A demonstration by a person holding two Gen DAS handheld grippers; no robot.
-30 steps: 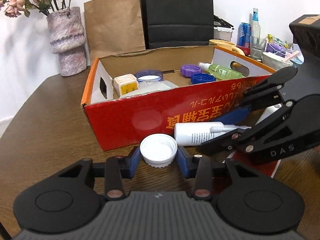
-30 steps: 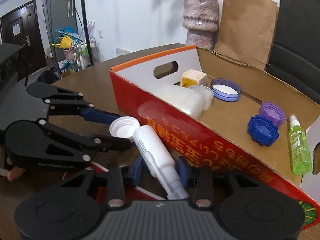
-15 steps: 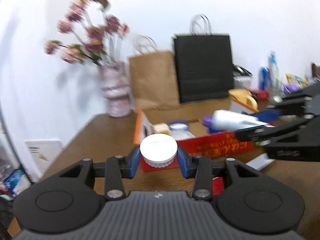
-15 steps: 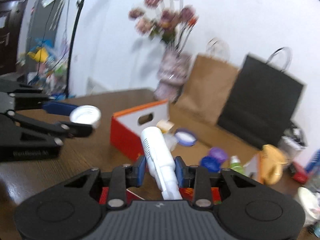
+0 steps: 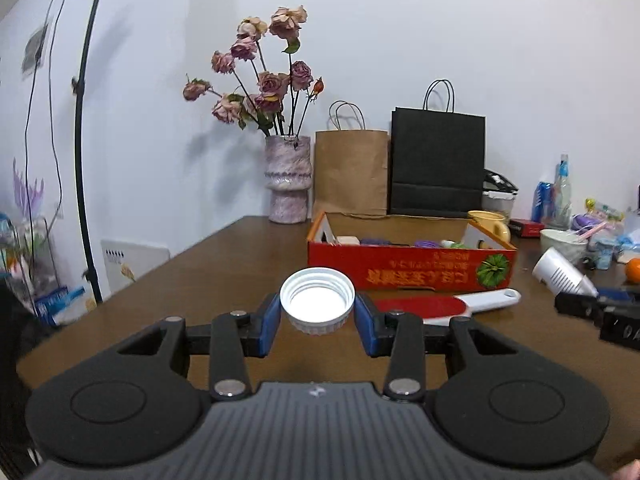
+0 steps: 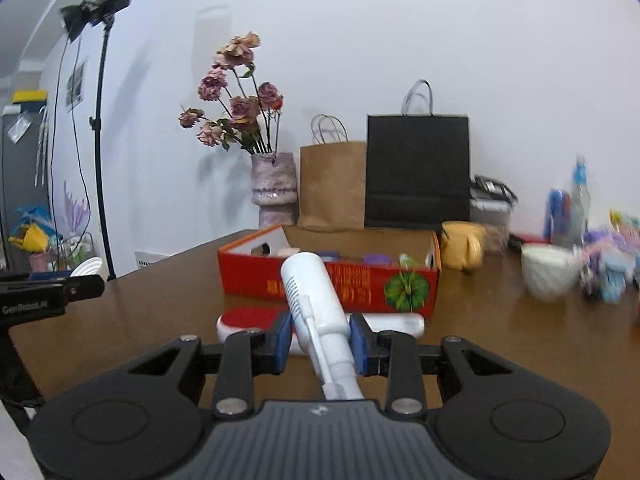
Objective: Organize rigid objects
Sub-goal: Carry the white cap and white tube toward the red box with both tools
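One cap [image 5: 317, 301], one bottle [image 6: 316, 312], perhaps both gripped.

Contents of the red box [image 5: 408, 272] are mostly hidden behind its front wall; only tops show. Right of the box, the white bowl [image 6: 548, 270] and surrounding clutter [image 6: 608, 264] are blurred, unidentifiable.

"GenRobot.AI" is printed on the left tool [image 6: 86, 286]; the red box's [image 6: 256, 276] lettering is unreadable.
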